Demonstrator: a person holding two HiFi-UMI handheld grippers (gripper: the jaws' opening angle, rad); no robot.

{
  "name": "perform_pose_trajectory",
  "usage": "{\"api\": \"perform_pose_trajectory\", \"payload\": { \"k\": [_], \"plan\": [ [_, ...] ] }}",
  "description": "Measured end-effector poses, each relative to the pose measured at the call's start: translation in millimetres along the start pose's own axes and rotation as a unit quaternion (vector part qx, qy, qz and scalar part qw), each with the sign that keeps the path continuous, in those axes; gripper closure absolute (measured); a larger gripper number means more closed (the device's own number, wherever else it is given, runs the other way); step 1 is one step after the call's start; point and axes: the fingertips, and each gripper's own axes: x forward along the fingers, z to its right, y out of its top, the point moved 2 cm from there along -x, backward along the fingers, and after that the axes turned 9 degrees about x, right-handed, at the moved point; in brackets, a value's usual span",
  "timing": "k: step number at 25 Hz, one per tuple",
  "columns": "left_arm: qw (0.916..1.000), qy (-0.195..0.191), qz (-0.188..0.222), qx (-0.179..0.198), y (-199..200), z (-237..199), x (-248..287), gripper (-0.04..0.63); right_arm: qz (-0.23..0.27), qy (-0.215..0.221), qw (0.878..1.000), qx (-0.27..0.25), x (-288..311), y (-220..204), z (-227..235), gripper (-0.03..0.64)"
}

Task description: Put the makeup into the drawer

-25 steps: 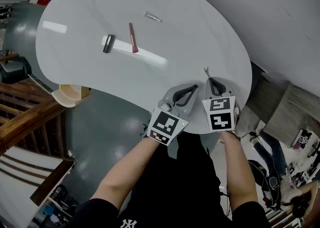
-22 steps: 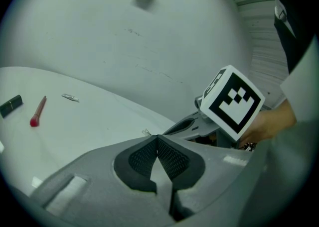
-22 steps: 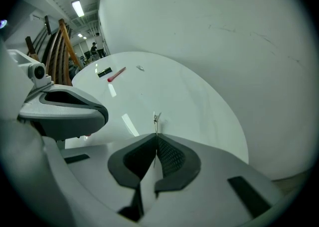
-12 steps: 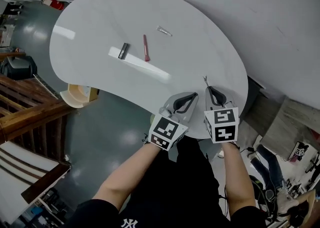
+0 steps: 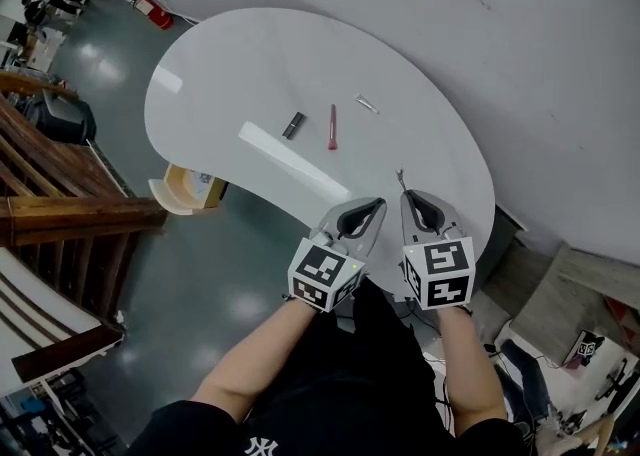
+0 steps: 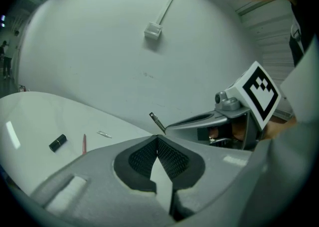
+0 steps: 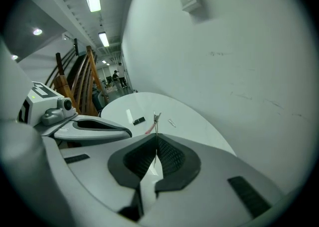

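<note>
On the white oval table [image 5: 230, 64] lie a black lipstick tube [image 5: 293, 125], a red pencil [image 5: 331, 128] and a small silver piece [image 5: 367, 103], all well beyond both grippers. My left gripper [image 5: 374, 205] hangs over the table's near edge, shut with nothing in it [image 6: 157, 137]. Beside it my right gripper [image 5: 406, 195] is shut on thin metal tweezers [image 7: 156, 120], whose tips stick out past the jaws [image 5: 400, 179]. The left gripper view shows the tube [image 6: 58, 142], pencil [image 6: 84, 143] and silver piece [image 6: 104, 134] far to the left.
A pale wooden open drawer or box [image 5: 185, 187] sits below the table's left edge. Wooden stair railings [image 5: 60, 214] stand at the left. A white wall [image 5: 520, 64] runs behind the table. Floor clutter [image 5: 590, 344] lies at the right.
The head view has swung, so the table and its items now sit further right and look smaller. Both grippers stay shut near the table's near edge, the right still holding the tweezers.
</note>
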Motion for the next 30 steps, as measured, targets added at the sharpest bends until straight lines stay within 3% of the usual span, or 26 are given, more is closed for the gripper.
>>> {"api": "perform_pose_trajectory", "payload": {
  "k": [15, 24, 30],
  "plan": [
    [0.996, 0.07, 0.055, 0.011, 45.2, -18.0, -69.3, 0.586, 0.06, 0.079, 0.994, -0.054, -22.3, 52.9, -79.0, 0.598],
    [0.9853, 0.15, 0.08, -0.011, 49.5, -57.2, -131.4, 0.586, 0.07, 0.142, 0.983, -0.089, -11.4, 68.4, -149.7, 0.597],
    [0.9793, 0.176, 0.098, -0.022, 43.8, -93.3, -169.0, 0.586, 0.075, 0.163, 0.979, -0.096, 6.4, 75.3, -196.9, 0.598]
  ]
}}
